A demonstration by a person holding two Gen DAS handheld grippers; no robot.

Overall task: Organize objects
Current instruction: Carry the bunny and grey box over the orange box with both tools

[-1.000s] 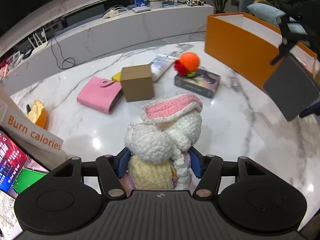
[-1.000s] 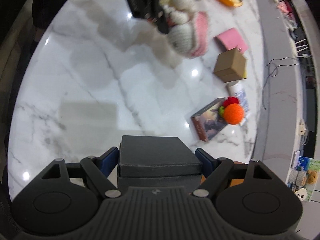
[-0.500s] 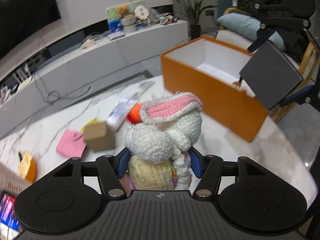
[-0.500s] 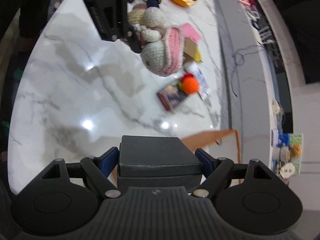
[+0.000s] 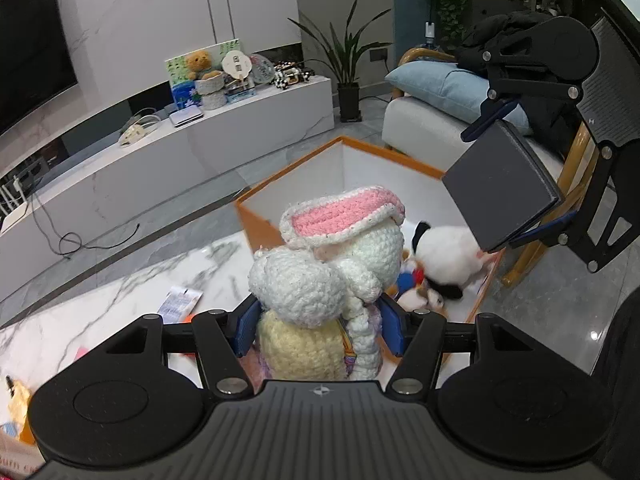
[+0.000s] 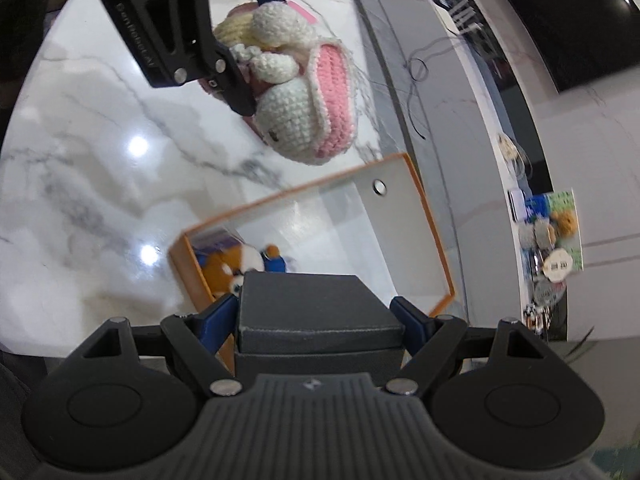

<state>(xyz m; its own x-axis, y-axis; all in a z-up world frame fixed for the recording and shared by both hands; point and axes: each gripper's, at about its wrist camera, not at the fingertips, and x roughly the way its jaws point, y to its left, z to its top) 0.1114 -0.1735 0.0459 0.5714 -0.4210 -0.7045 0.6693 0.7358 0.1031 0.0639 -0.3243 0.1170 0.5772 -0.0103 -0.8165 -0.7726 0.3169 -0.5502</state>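
Note:
My left gripper is shut on a crocheted white rabbit doll with pink ears and a yellow body. It hangs in the air by the near corner of the orange box. My right gripper is shut on a dark grey box, held above the orange box's open white inside. From the left wrist view the grey box floats at the right over the orange box. In the right wrist view the rabbit doll hangs over the table edge. Plush toys lie inside the orange box.
The white marble table carries a white packet and small items at its left edge. Behind stand a long white TV bench, a potted plant and a cushioned rattan chair. Grey floor lies to the right.
Both grippers rose and swung from the table's middle toward the orange box, each keeping its load. The box's inside and its plush toys have come into view.

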